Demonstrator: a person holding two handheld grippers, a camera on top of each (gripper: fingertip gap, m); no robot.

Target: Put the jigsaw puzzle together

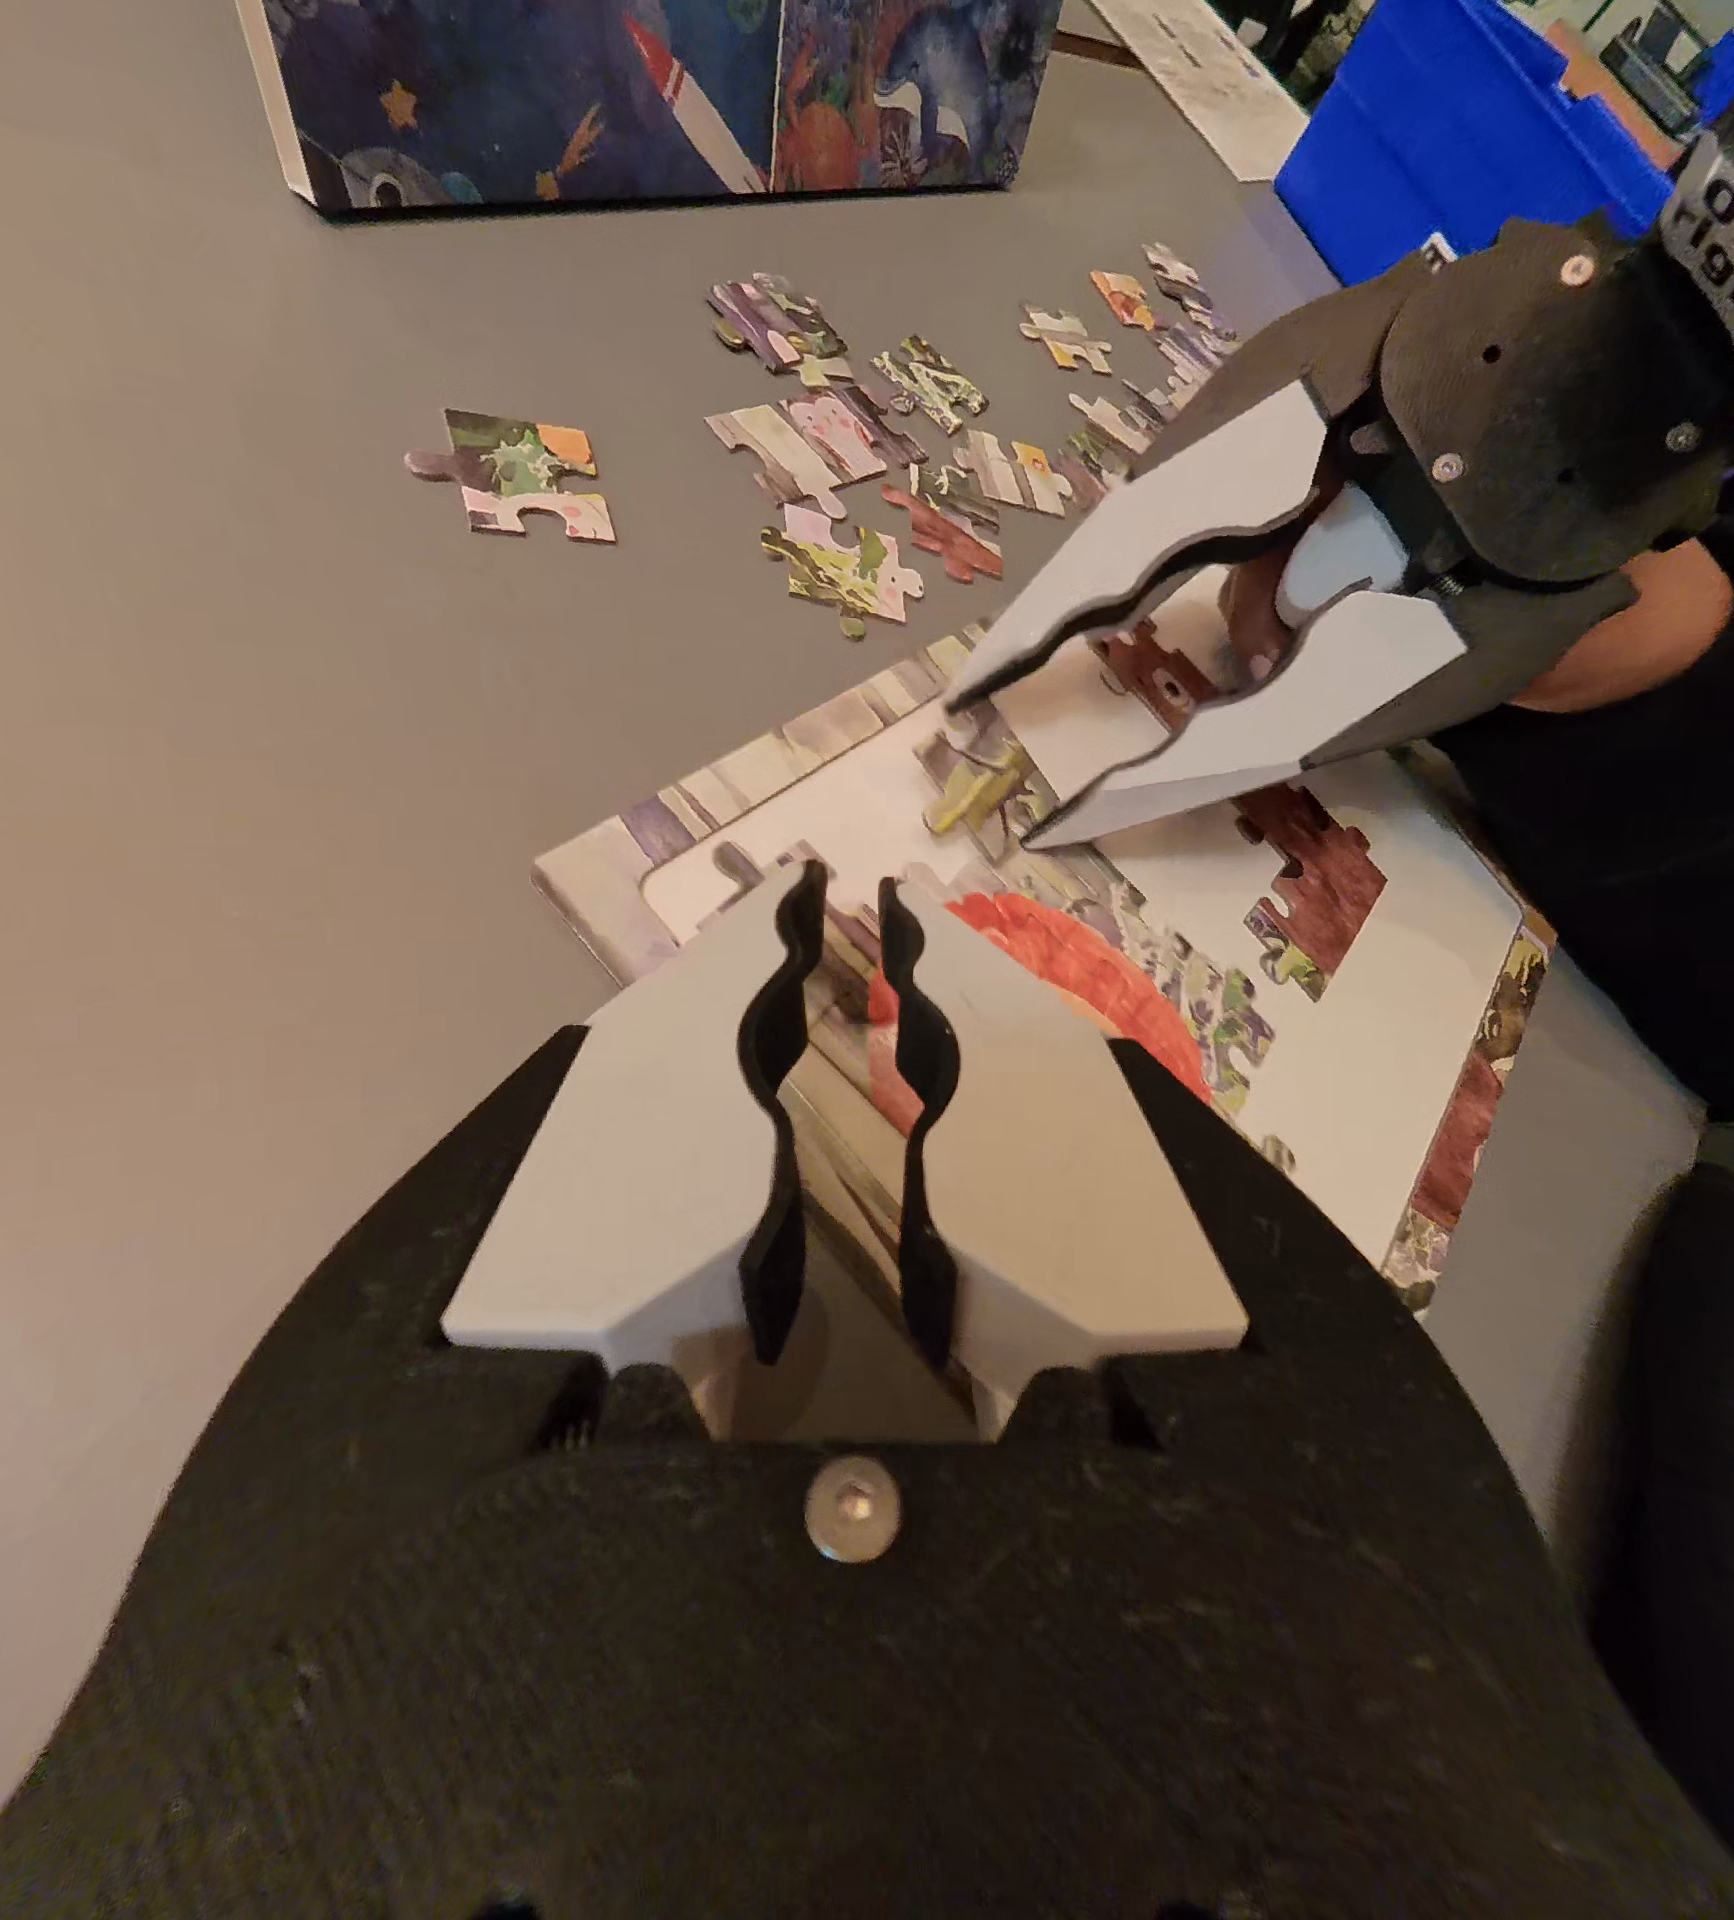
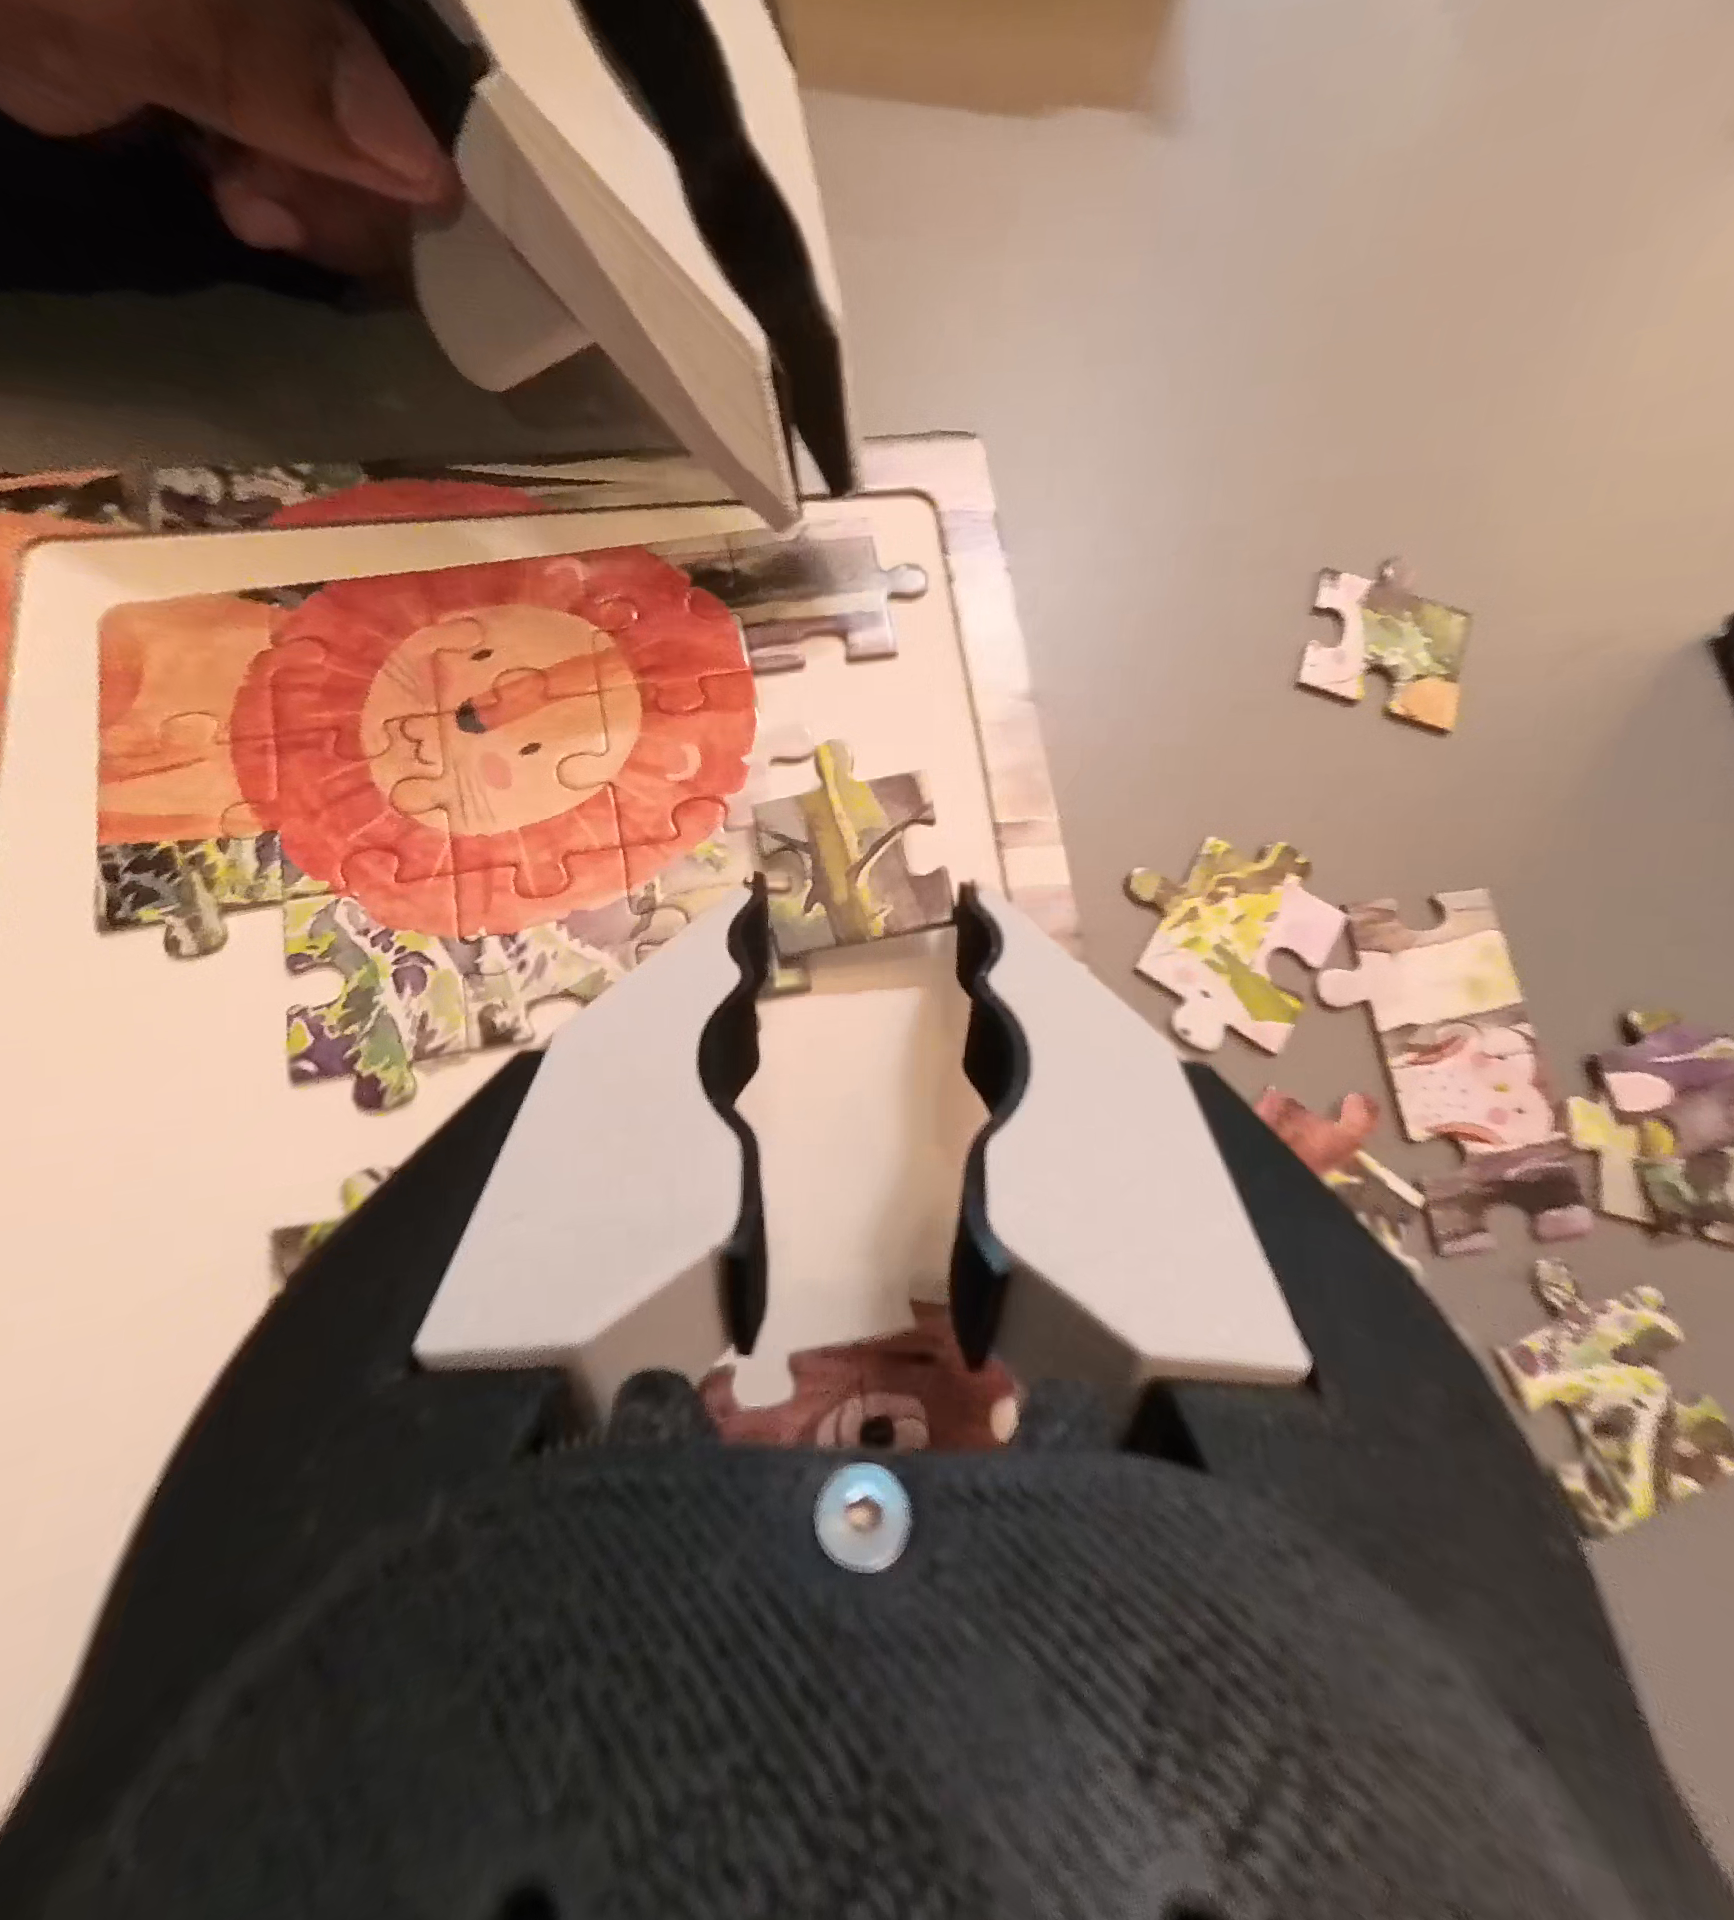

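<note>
Sat on a grey table (image 1: 167, 727): a puzzle tray (image 2: 32, 1039) with a printed border and a white recessed bed, partly filled. Held an assembled lion (image 2: 489, 738), orange-maned, in the bed's middle, with leafy pieces joined along its near edge in the right wrist view. Lay just right of the lion, close to the tray's right rim, a green-branch piece (image 2: 847, 847), seemingly not locked in. Hovered directly over that piece's near edge: right gripper (image 2: 861, 899), jaws apart, nothing between them; same gripper (image 1: 988, 774) seen in the left wrist view, tips spread and straddling the piece (image 1: 977, 790). Showed a brown piece (image 2: 873, 1403) on the bed beneath the gripper's body. Hung low over the tray's corner: left gripper (image 1: 852, 883), jaws a narrow gap apart, gripping nothing; appeared in the right wrist view top left (image 2: 811, 488), tips down at the tray's far edge, a hand (image 2: 250, 114) behind it. Scattered on the table right of the tray, well apart from it: loose pieces (image 2: 1445, 1049), one alone farther off (image 2: 1382, 655). Stood at the table's far side in the left wrist view: a dark blue box (image 1: 655, 94); past the table's edge, a blue bin (image 1: 1445, 135).
</note>
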